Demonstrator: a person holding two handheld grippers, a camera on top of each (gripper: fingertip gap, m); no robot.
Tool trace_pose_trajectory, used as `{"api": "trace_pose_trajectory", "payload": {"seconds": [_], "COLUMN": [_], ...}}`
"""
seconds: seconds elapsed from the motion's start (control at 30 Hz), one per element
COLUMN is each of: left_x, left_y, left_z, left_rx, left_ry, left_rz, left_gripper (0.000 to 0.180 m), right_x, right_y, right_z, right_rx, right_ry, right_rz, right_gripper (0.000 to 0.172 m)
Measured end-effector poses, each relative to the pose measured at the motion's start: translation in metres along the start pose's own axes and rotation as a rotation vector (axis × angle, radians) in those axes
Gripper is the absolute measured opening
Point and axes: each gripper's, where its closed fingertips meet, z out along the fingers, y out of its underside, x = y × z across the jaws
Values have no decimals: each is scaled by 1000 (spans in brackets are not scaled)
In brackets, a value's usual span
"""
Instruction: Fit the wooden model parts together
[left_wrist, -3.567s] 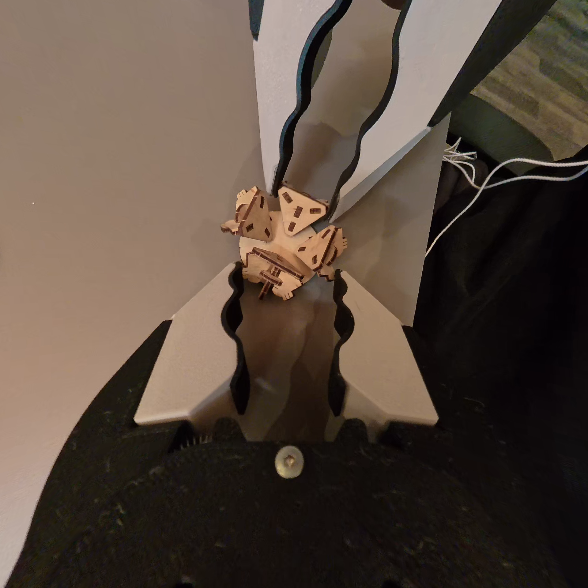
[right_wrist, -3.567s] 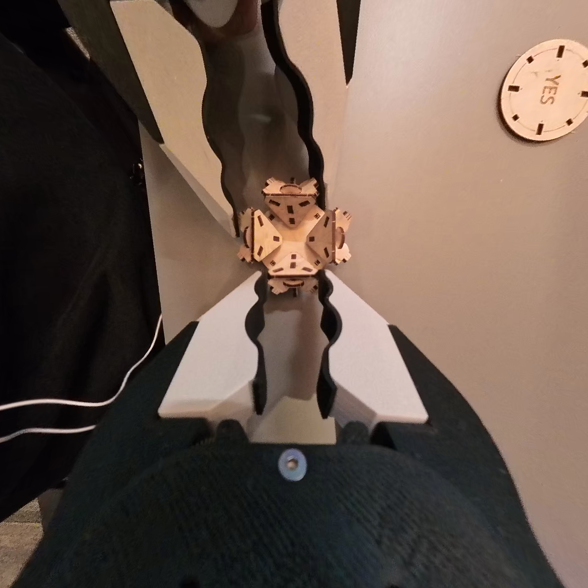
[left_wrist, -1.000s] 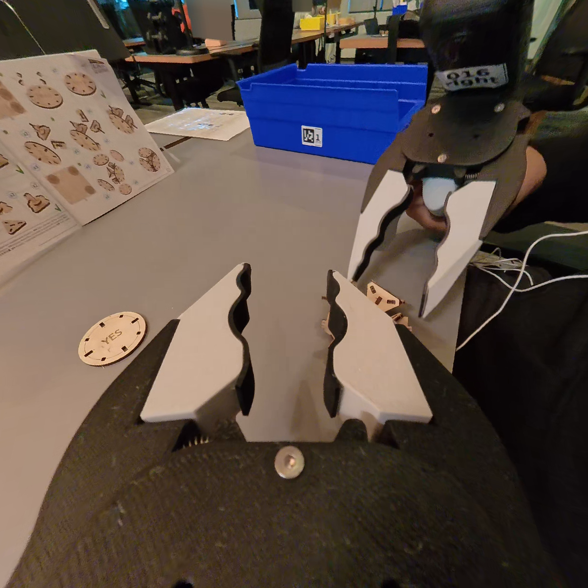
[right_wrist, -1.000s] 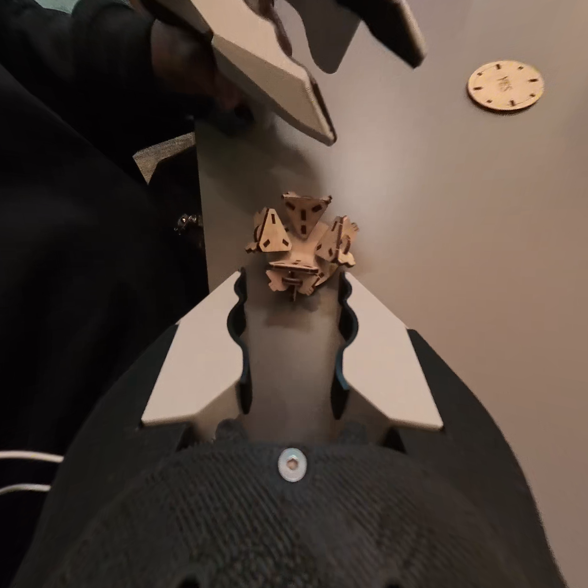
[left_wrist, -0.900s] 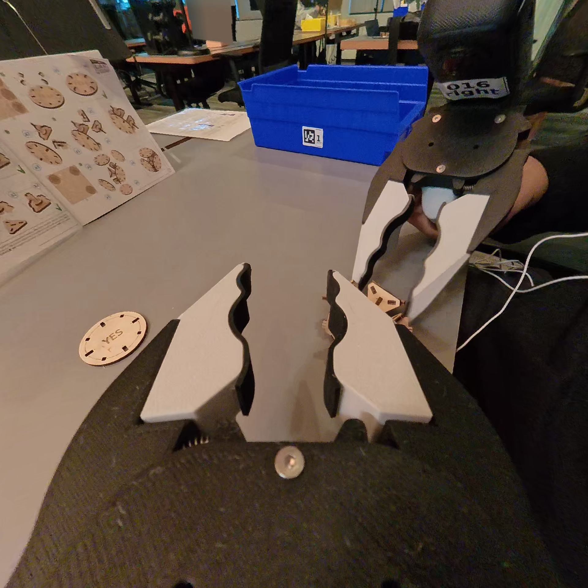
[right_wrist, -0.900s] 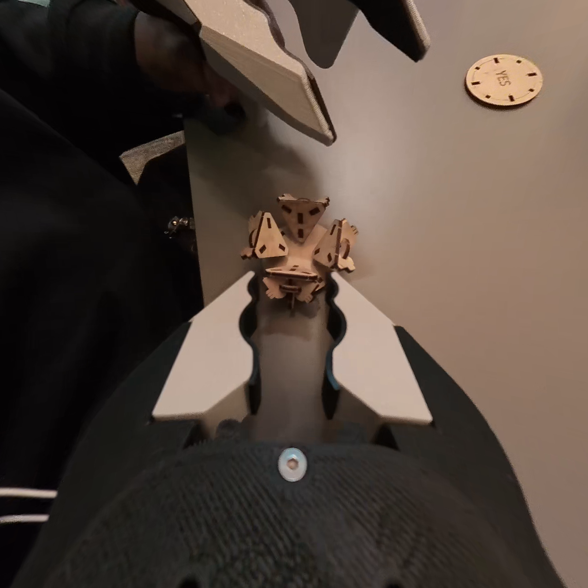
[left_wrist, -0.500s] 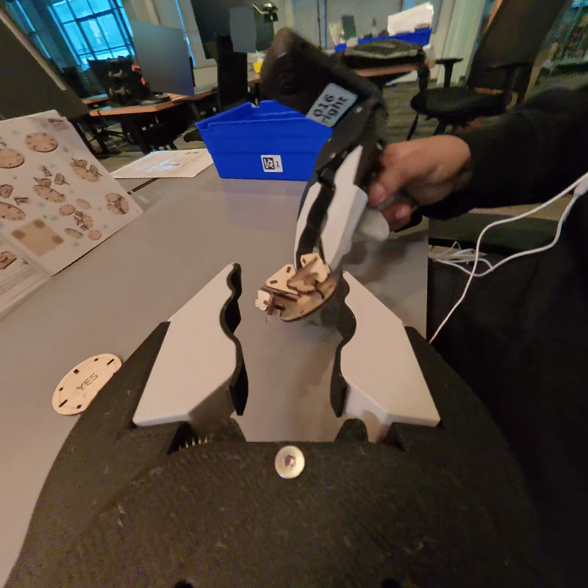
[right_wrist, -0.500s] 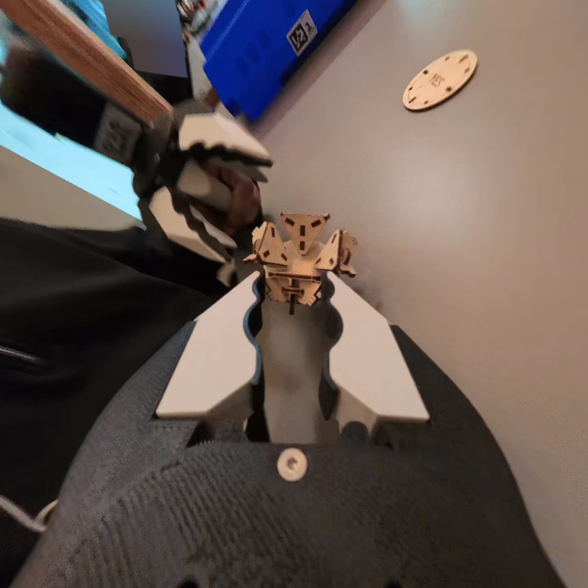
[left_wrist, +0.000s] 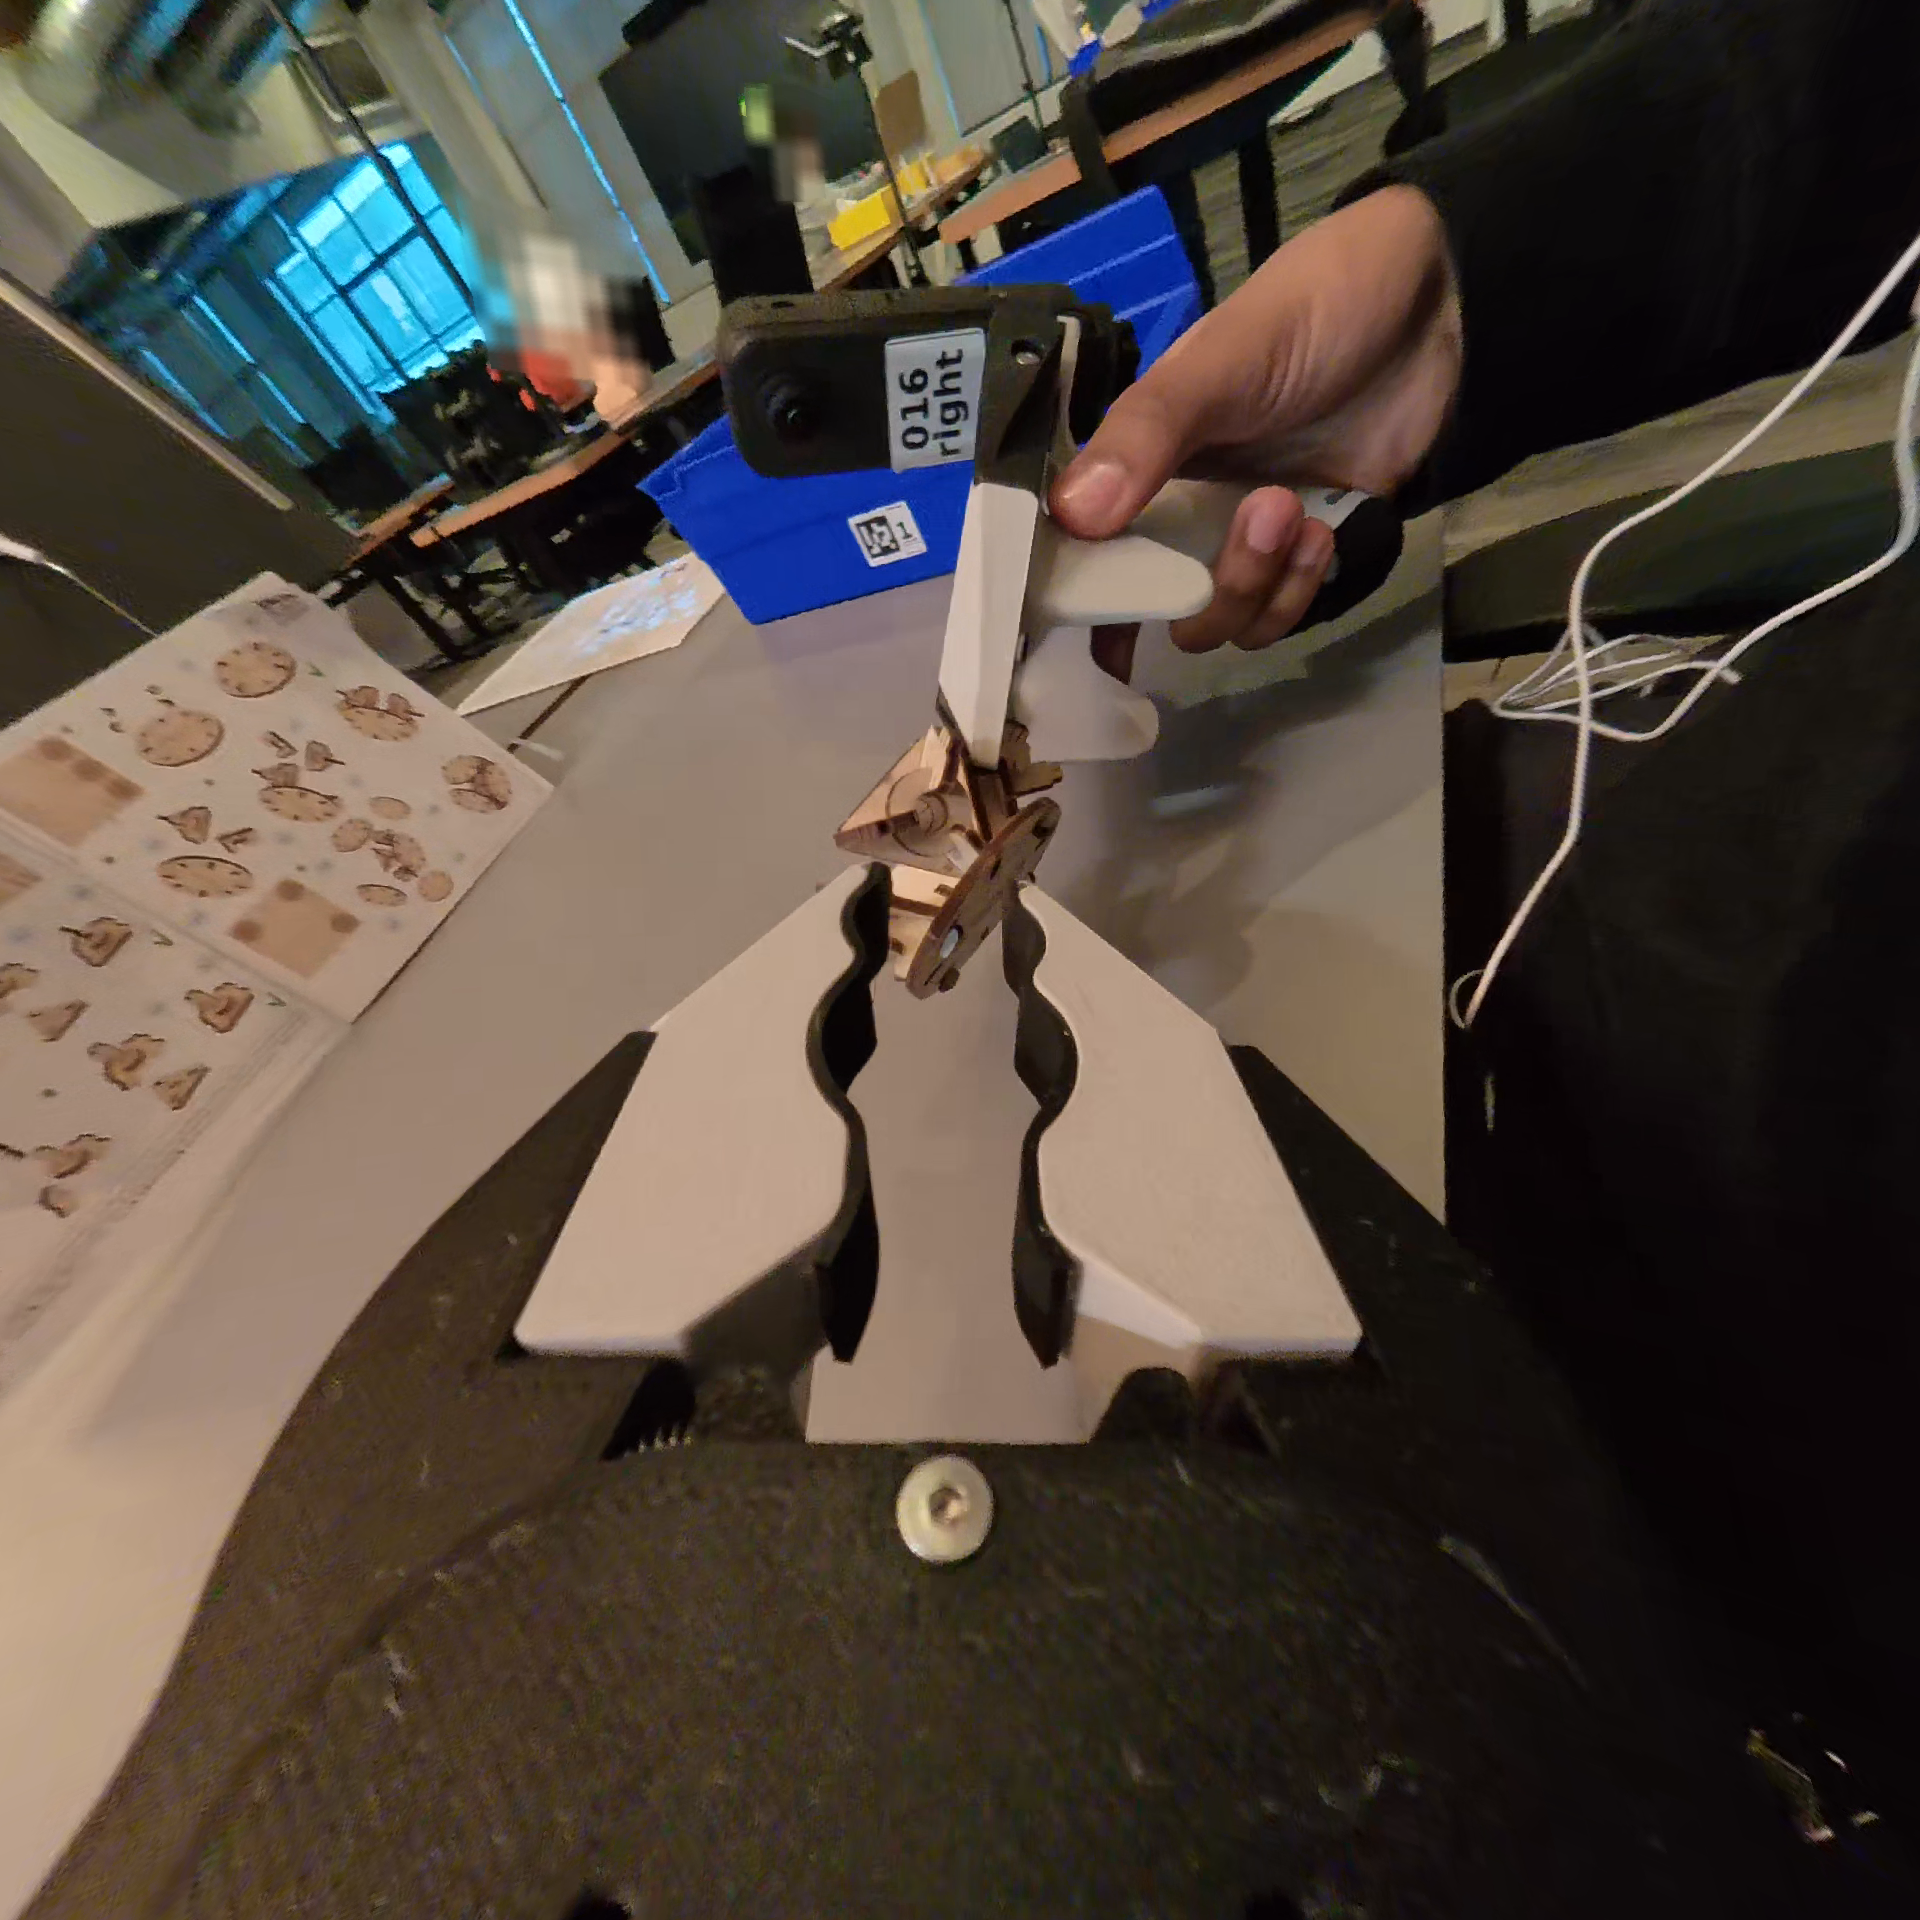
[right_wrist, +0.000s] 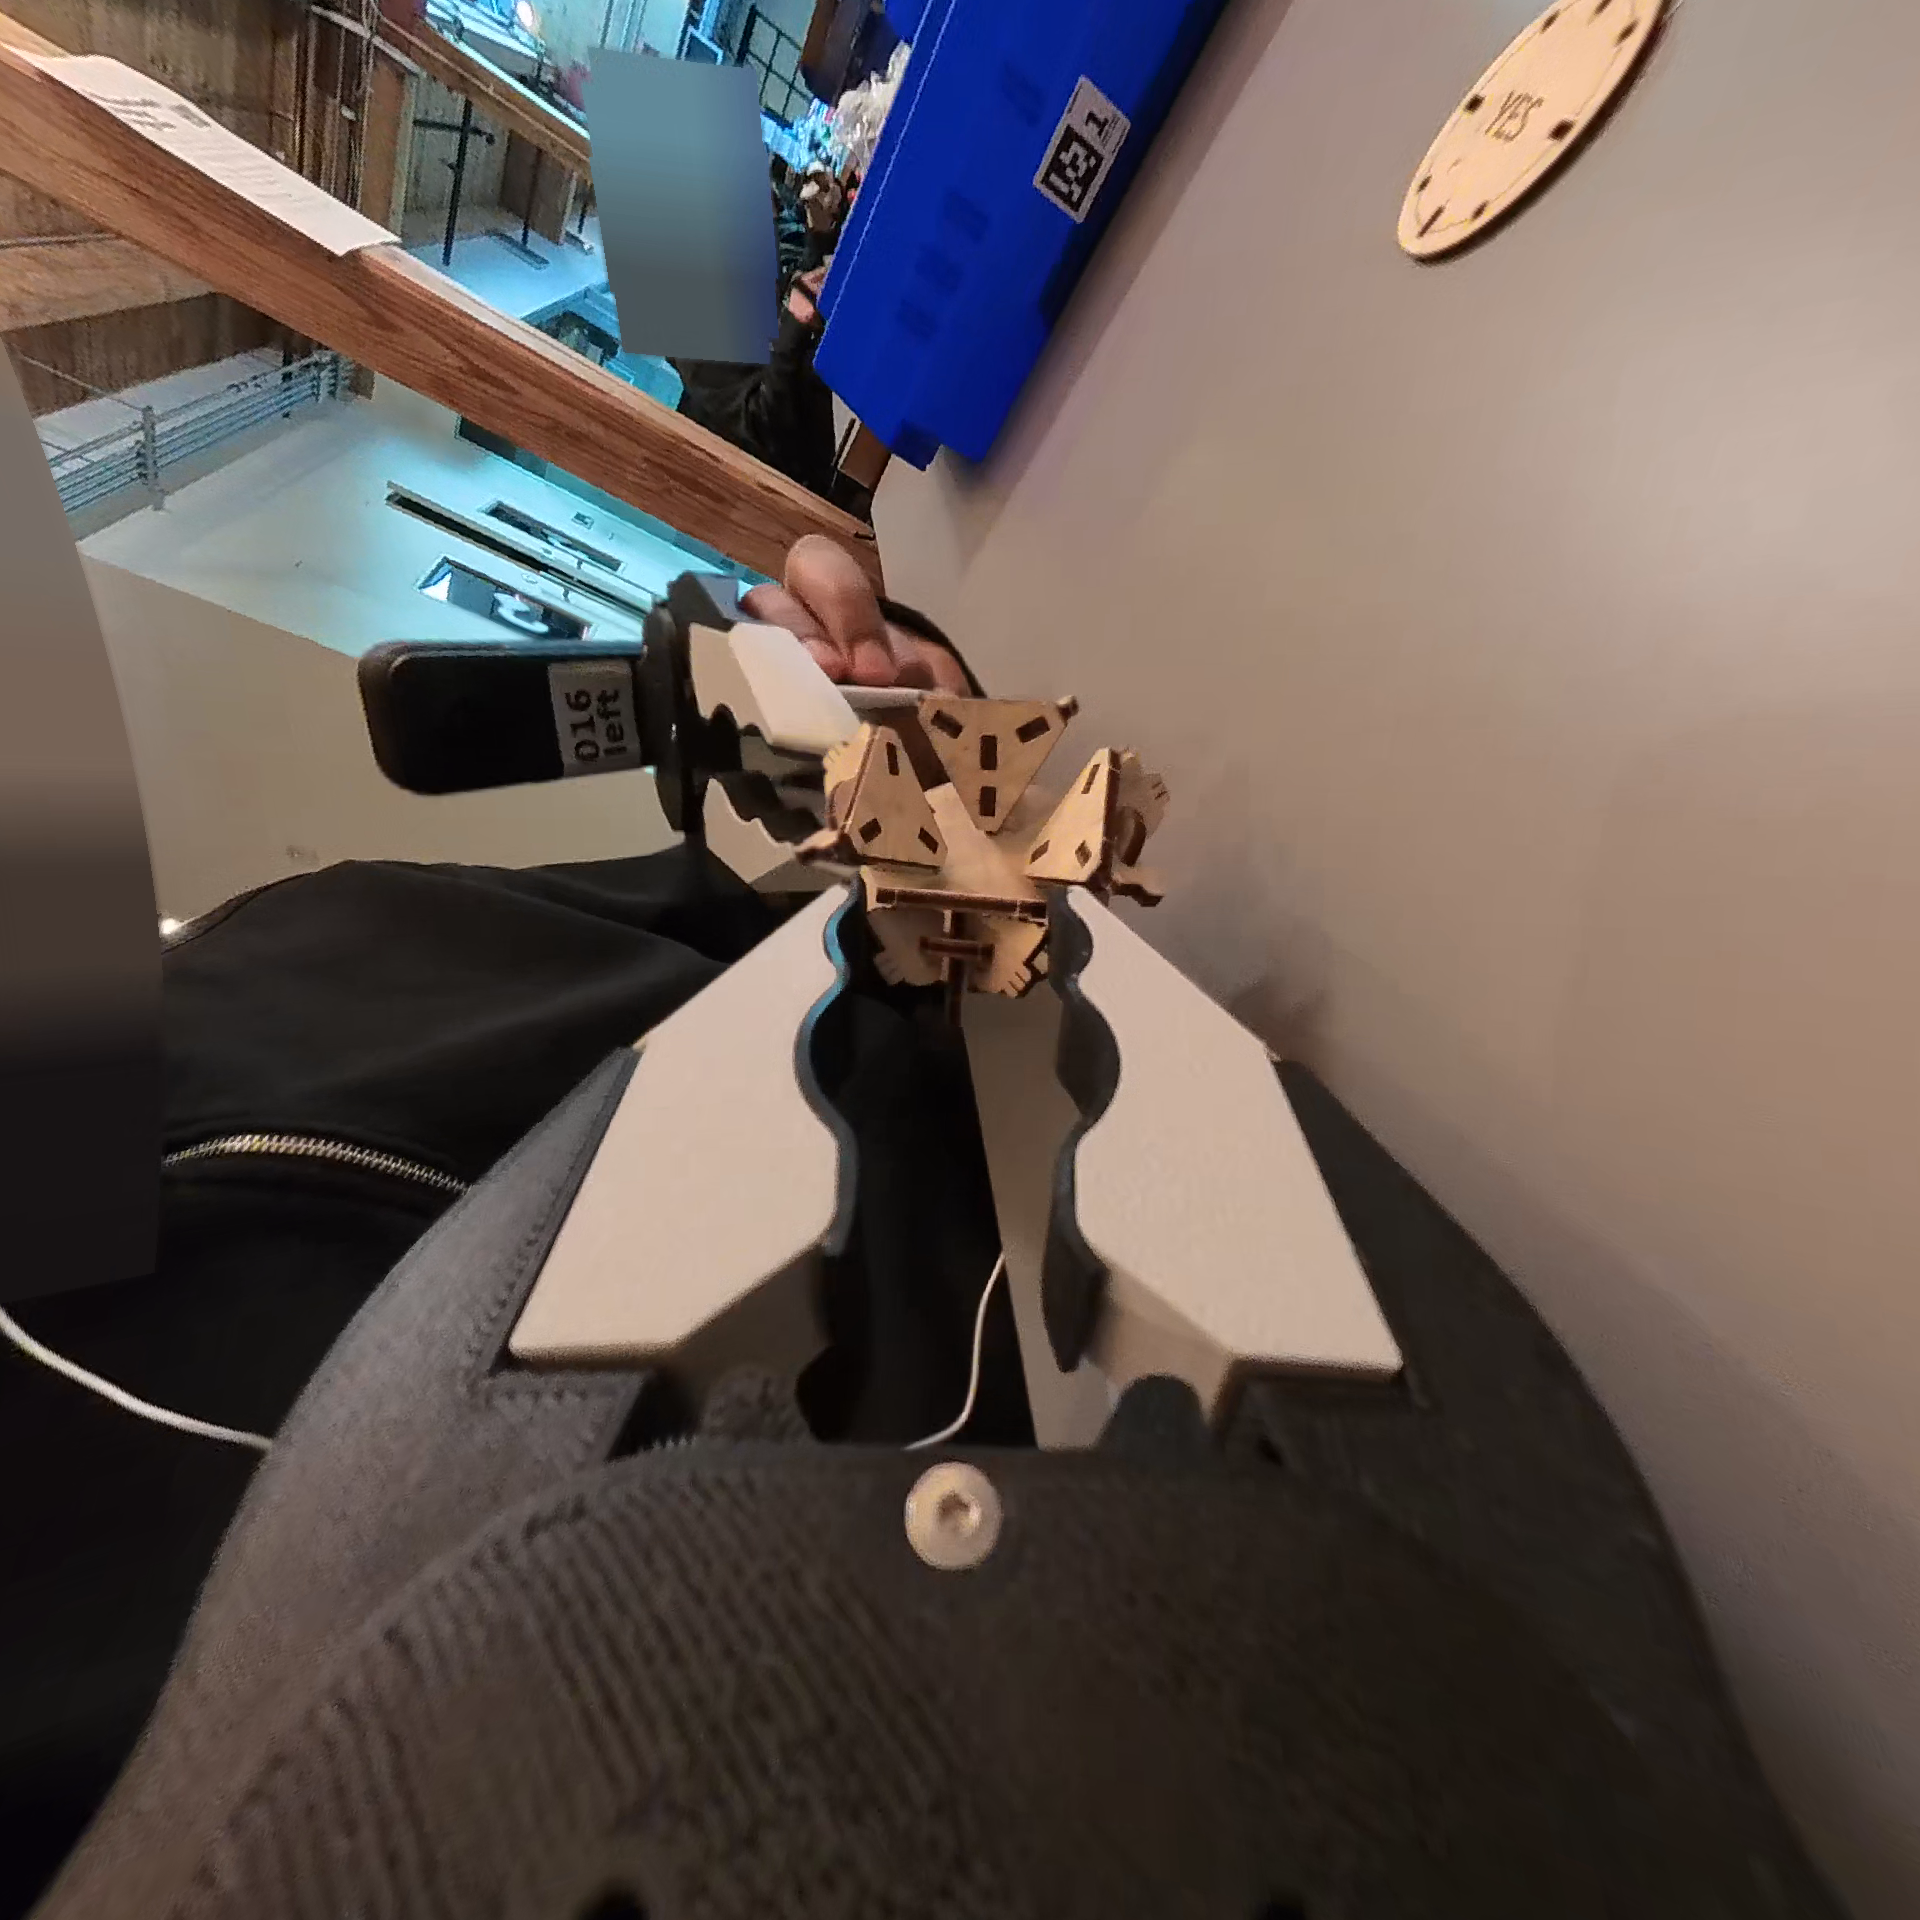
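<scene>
While the right gripper (right_wrist: 956, 935) clamps the wooden puzzle assembly (right_wrist: 977, 821) by its lower hub, both pads pressed on it, the piece hangs in the air above the grey table (left_wrist: 644, 831). Seen from the left gripper (left_wrist: 940, 914), it sits dead ahead at 12 o'clock, its disc tilted between fingers narrowed around it; whether they press on it, I cannot tell. Half a second ago those fingers stood wider and the piece sat lower. A wooden disc (right_wrist: 1517, 125) lies well apart at 1 o'clock.

Dim, warm light indoors; cold blue daylight glows from the far windows (left_wrist: 343, 301). Edges bend and smear, and the background is soft.
</scene>
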Motion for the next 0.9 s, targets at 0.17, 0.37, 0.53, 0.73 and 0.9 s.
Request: {"api": "trace_pose_trajectory", "payload": {"seconds": [0.17,0.37,0.53,0.73,0.9], "left_x": [7,13,9,12,7], "left_y": [1,1,-1,0,-4], "left_z": [0,0,-2,-2,-4], "left_rx": [-3,-5,17,10,42], "left_ry": [57,94,113,121,94], "left_rz": [-9,2,-54,-36,-46], "left_gripper": [5,0,5,1,0], "right_x": [-2,-3,-7,-9,-19], "right_y": [6,7,7,5,-7], "right_z": [1,0,3,5,1], "right_rx": [-53,-83,-93,-86,-17], "right_ry": [-1,-13,-52,-72,-128], "right_rz": [0,16,45,49,18], "right_gripper": [33,33,33,33,46]}}
